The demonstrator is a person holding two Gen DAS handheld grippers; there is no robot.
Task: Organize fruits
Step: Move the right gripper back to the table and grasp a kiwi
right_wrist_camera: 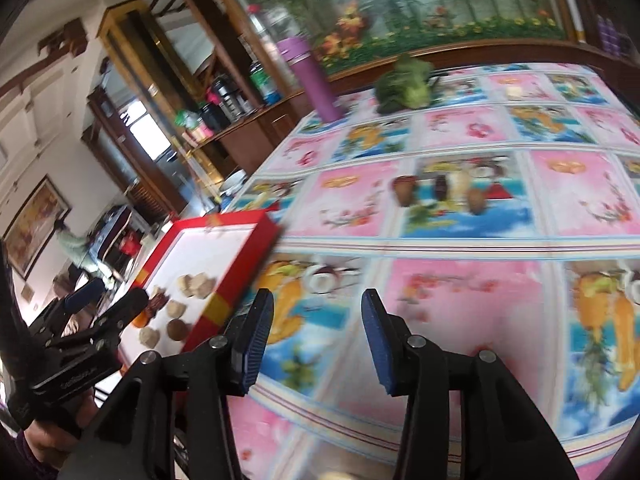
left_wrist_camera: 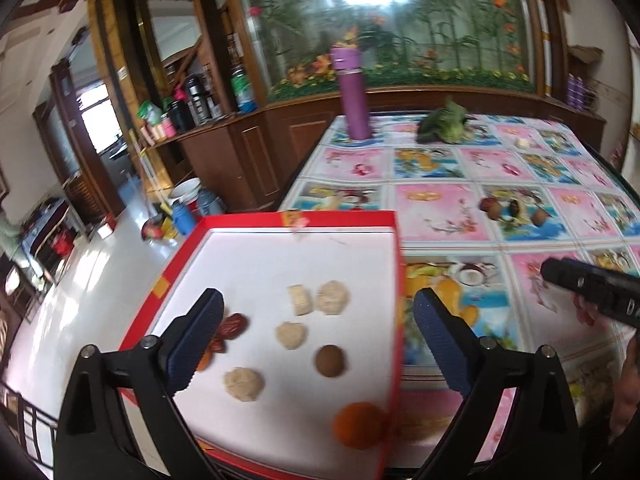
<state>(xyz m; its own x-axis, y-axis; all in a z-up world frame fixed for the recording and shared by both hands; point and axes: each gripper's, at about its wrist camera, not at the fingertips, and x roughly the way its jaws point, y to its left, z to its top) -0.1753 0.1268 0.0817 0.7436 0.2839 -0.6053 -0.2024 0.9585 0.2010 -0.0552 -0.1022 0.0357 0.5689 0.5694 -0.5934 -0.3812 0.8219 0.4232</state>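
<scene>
Red box (left_wrist_camera: 394, 288) part-filled; three brown fruits (left_wrist_camera: 513, 209) beyond it on the worktop (left_wrist_camera: 440, 208).
We have left gripper (left_wrist_camera: 318, 330) and right gripper (right_wrist_camera: 316, 344) jaws wide, empty; next, we reach past the box.

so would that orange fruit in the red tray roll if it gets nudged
Probably: the orange fruit looks round, so a nudge could set it rolling. It sits beside the red tray's right wall, which should stop it. Its skin looks matte, likely not slippery, though blur hides detail.
</scene>
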